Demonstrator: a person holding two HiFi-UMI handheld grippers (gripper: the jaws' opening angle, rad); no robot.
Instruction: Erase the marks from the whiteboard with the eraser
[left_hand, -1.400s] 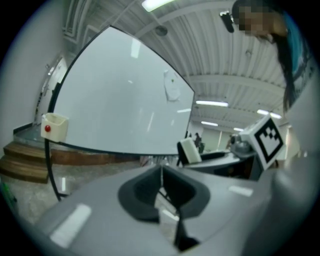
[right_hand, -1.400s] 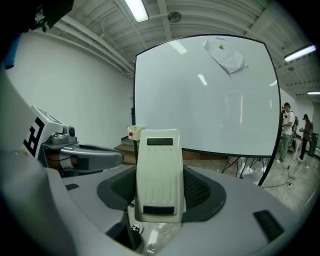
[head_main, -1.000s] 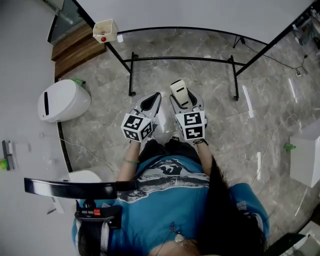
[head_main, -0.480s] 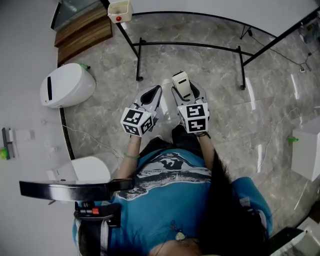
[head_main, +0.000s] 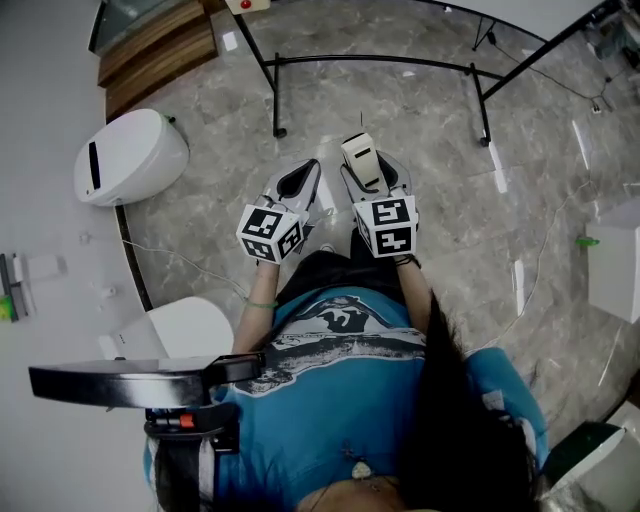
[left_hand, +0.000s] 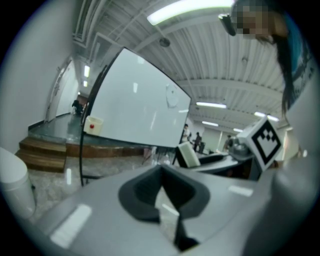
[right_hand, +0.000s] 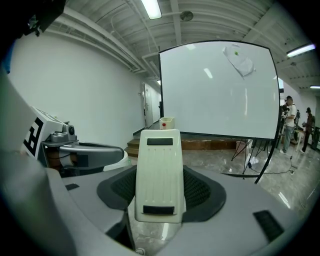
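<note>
Over the marble floor (head_main: 420, 110), we hold the right hand-held gripper (head_main: 374, 188) clamped on the pale eraser (right_hand: 159, 175), the left hand-held gripper (head_main: 298, 192) closed and empty just beside it, both facing the whiteboard (right_hand: 220, 90) standing well apart.

Grey marble floor (head_main: 420, 110) bears the whiteboard stand (head_main: 380, 62) (cables (head_main: 545, 250) alongside).

Left tongs (head_main: 298, 188): held low in front of my waist, jaws closed together, nothing between them. Right tongs (head_main: 384, 186): just beside the left, level with it, jaws clamped on the eraser (right_hand: 160, 172). Both forearms: bare, tucked close, pointing forward.
</note>
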